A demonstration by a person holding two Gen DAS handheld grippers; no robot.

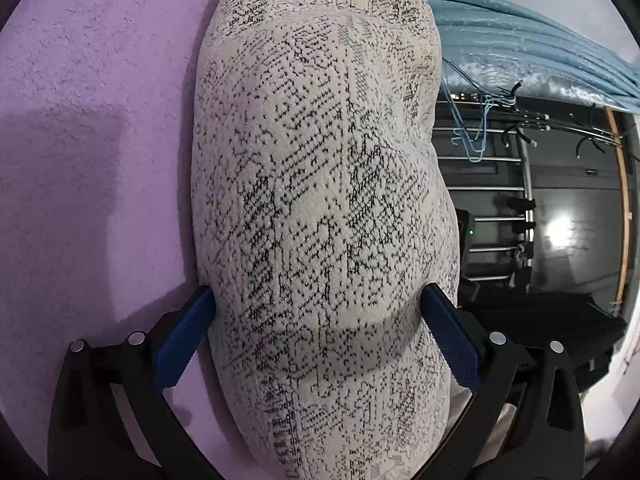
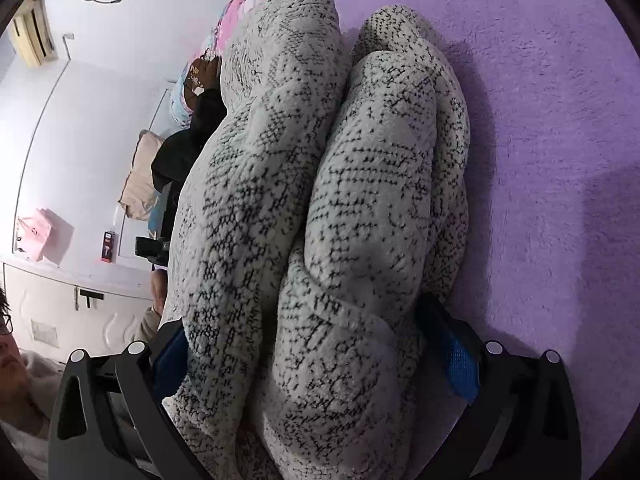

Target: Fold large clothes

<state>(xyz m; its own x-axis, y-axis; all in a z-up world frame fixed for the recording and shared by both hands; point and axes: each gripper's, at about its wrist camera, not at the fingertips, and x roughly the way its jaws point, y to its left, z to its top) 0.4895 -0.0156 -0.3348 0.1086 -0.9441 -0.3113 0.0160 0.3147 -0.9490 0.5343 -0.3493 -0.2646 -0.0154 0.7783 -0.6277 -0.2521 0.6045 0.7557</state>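
Observation:
A thick cream fleece garment with a black speckled pattern is folded into a bulky bundle on the purple bedspread. In the left wrist view my left gripper clamps the bundle's near end, with one blue pad pressed into each side. In the right wrist view the garment shows as two stacked rolls of folds. My right gripper squeezes both rolls between its fingers, the right pad partly sunk behind the fabric. The rolls hide the fingertips.
A blue blanket and a metal rack with hangers lie beyond the bed's edge. A person's sleeve, pink bedding, a white cabinet and a camera show on the left. The purple spread extends to the right.

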